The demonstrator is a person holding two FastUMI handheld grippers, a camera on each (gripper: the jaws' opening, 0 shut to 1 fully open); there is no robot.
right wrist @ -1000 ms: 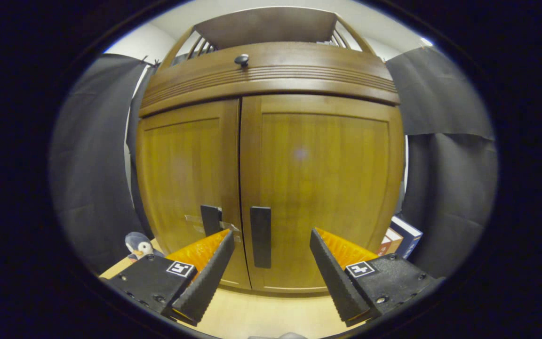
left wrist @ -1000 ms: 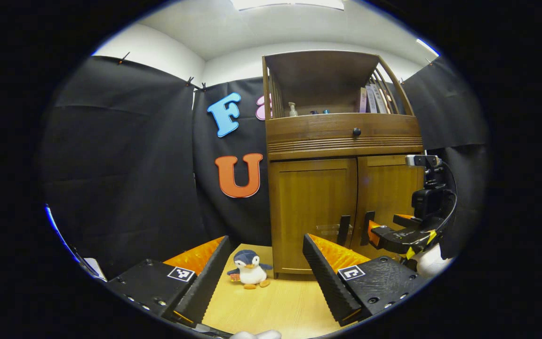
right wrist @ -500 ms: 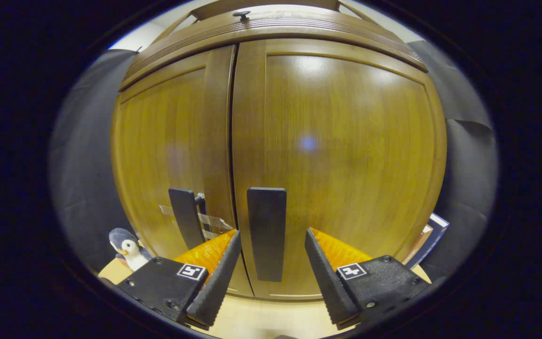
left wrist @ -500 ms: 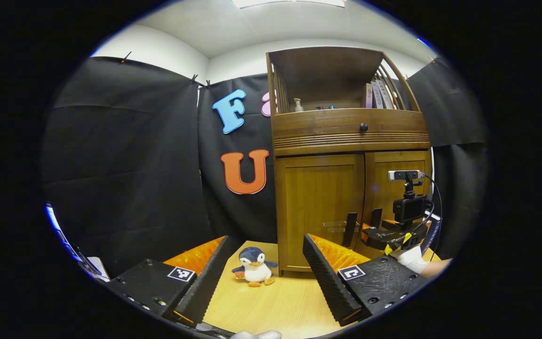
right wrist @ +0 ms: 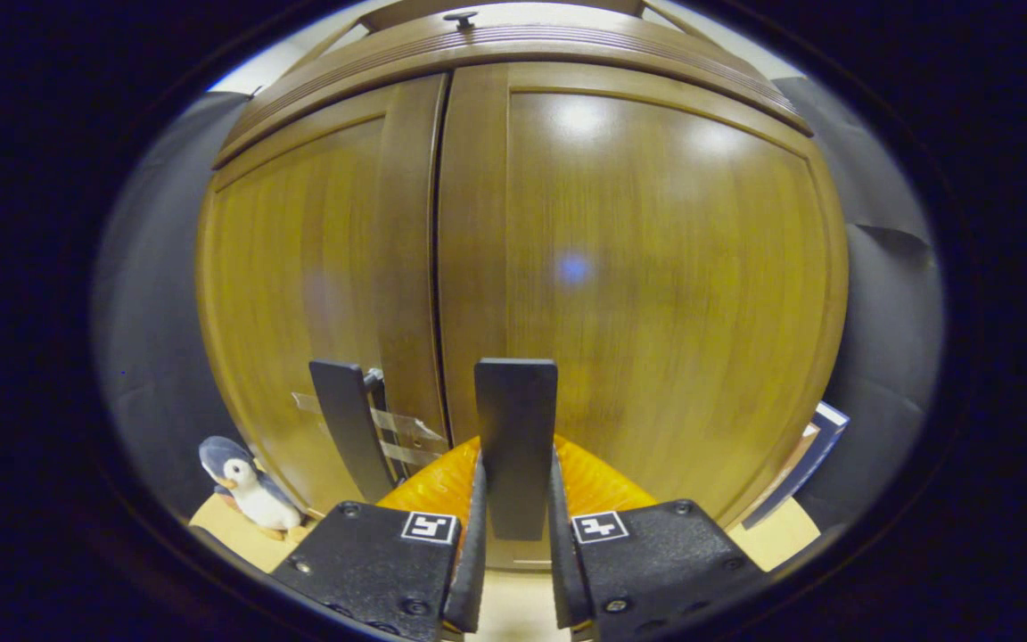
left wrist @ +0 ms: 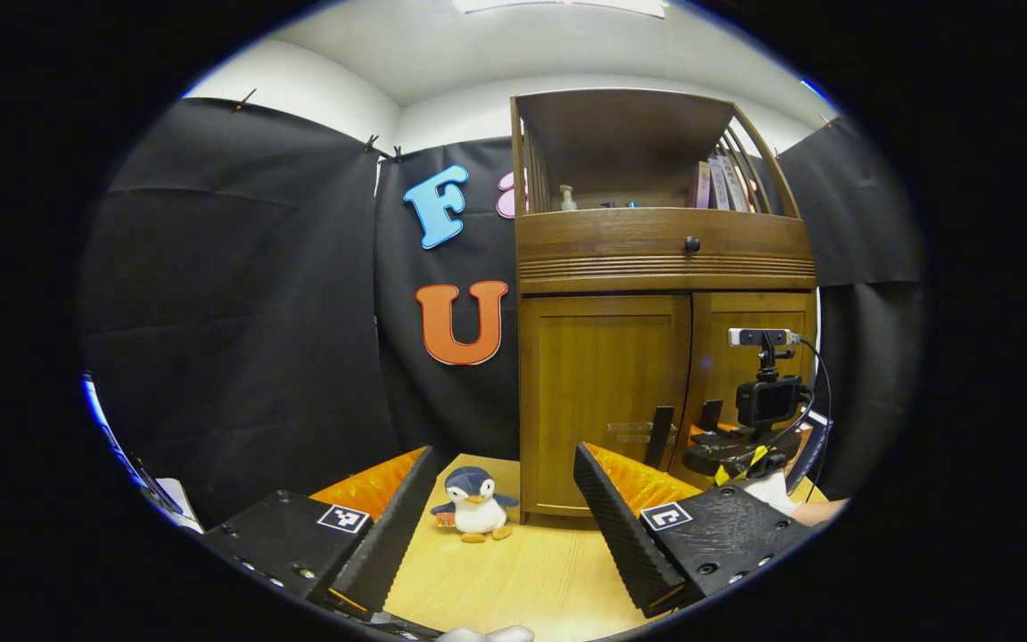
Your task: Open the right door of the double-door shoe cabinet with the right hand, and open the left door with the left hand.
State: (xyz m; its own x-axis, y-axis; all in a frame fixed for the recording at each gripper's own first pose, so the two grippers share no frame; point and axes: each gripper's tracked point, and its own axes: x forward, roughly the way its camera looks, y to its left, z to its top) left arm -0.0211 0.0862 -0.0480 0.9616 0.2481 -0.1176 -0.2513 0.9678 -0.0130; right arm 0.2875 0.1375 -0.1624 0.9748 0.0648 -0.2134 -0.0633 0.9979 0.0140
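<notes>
The wooden shoe cabinet (left wrist: 665, 259) stands ahead with both doors closed. In the right gripper view, the right door (right wrist: 656, 267) is very close, and my right gripper (right wrist: 515, 473) is shut on its dark vertical handle (right wrist: 515, 419). The left door (right wrist: 299, 267) carries its own handle (right wrist: 344, 428) with clear tape behind it. In the left gripper view, my left gripper (left wrist: 505, 450) is open and holds nothing, some way back from the left door (left wrist: 603, 392) and its handle (left wrist: 658, 435). The right gripper (left wrist: 718, 450) is seen there at the right handle, held by a gloved hand (left wrist: 768, 489).
A small toy penguin (left wrist: 475, 508) sits on the wooden floor (left wrist: 522, 580) by the cabinet's left corner. Books (right wrist: 799, 464) lean beside the cabinet's right side. A drawer with a round knob (left wrist: 692, 243) and a shelf with bottles and books sit above the doors.
My right gripper moved in and its fingers closed onto the right door's handle. The left gripper stayed open and barely shifted. Both doors remain closed.
</notes>
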